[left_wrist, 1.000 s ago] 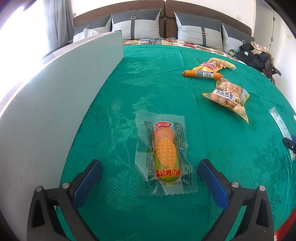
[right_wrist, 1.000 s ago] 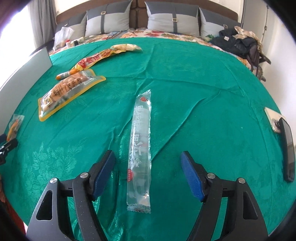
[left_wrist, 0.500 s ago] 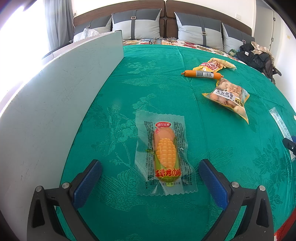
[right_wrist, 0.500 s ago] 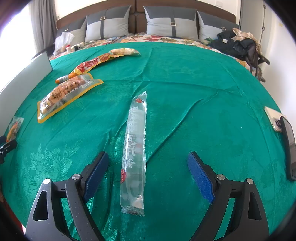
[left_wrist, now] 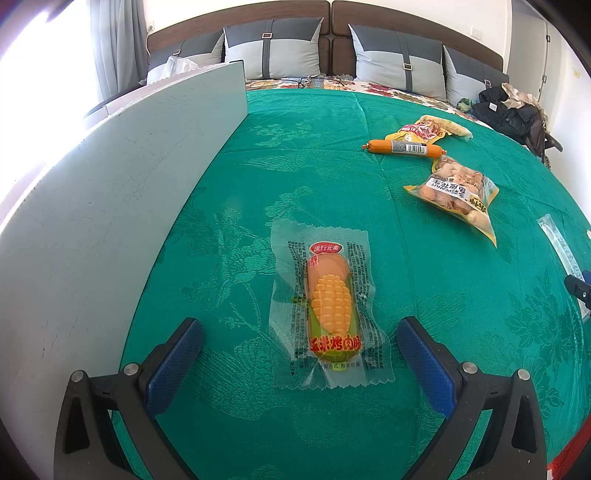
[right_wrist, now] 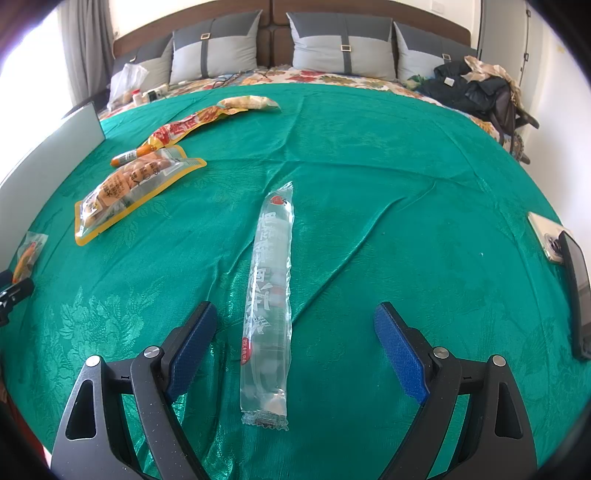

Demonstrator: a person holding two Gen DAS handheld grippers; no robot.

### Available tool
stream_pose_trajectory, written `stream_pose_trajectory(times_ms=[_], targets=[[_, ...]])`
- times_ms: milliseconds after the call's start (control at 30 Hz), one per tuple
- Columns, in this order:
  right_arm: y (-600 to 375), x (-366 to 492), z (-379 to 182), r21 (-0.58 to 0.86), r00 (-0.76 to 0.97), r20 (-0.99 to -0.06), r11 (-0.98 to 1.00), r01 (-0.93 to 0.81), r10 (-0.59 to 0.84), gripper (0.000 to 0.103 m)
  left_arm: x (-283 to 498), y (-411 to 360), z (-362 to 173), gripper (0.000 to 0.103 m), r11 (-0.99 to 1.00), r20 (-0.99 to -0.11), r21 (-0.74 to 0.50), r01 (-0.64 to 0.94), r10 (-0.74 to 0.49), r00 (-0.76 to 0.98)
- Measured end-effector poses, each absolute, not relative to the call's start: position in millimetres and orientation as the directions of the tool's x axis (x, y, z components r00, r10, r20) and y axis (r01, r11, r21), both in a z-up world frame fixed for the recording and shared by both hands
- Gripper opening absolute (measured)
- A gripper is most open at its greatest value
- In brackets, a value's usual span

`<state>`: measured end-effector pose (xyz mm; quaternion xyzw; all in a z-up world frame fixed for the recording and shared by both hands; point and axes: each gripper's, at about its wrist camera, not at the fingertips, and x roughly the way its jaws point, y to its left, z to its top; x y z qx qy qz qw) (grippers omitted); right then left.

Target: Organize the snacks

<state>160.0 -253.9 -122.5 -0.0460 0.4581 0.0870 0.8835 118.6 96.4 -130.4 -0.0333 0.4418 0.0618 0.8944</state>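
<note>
Downward-tilted, both claws gape: left claw (left_wrist: 300,349) straddles the corn sausage (left_wrist: 330,314), right claw (right_wrist: 295,341) the clear packet (right_wrist: 269,295).

Corn-printed clear sausage packet (left_wrist: 328,306) lies on the green patterned bedspread (left_wrist: 332,177), flat white board (left_wrist: 110,206) to its left, yellow-edged peanut bag (left_wrist: 456,192) behind on the right.

Sunlit bedroom (right_wrist: 546,85) — brown headboard (left_wrist: 328,11)

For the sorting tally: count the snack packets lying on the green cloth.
5. Corn sausage packet between the left gripper's open jaws; long clear packet between the right gripper's; peanut bag, orange sausage stick and red-yellow packet farther back. Others may be hidden.
</note>
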Motion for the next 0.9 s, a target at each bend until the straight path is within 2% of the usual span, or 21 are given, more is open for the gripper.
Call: stream_pose_trajectory(times_ms=[433,600,667,700,733,800,900], targets=[[-253.8,160.0,-122.7,-0.002,0.565,-0.817,0.981,-0.196,0.111,0.09,119.0,97.8,-130.3,0.103,0.991,-0.796,-0.009,-0.135,0.075,0.601],[-253.7,160.0,-122.8,-0.002,0.565,-0.817,0.981,-0.195,0.11,0.09,123.9,104.0,-127.9,0.102,0.993,-0.823,-0.035,-0.109,0.033,0.567],[-253.6,160.2,-122.9,-0.001,0.565,-0.818,0.981,-0.193,0.11,0.09,123.6,107.1,-124.3,0.099,0.99,-0.823,-0.087,-0.108,-0.01,0.568],[-253.4,160.6,-122.8,-0.001,0.563,-0.819,0.981,-0.193,0.11,0.09,123.7,107.1,-122.4,0.089,0.99,-0.819,-0.097,-0.102,-0.022,0.573],[-253.1,161.6,-122.6,0.001,0.556,-0.823,0.98,-0.198,0.114,0.09,124.1,104.4,-120.7,0.071,0.993,-0.818,-0.082,-0.088,-0.017,0.575],[-252.6,171.0,-120.3,0.01,0.49,-0.862,0.971,-0.239,0.13,0.092,125.3,96.6,-118.3,0.045,0.998,-0.818,-0.028,-0.049,0.005,0.576],[-262.0,197.4,-111.6,0.126,0.327,-0.922,0.961,-0.247,0.205,0.088,124.7,98.2,-117.4,0.038,0.996,-0.81,-0.077,-0.04,-0.039,0.585]])
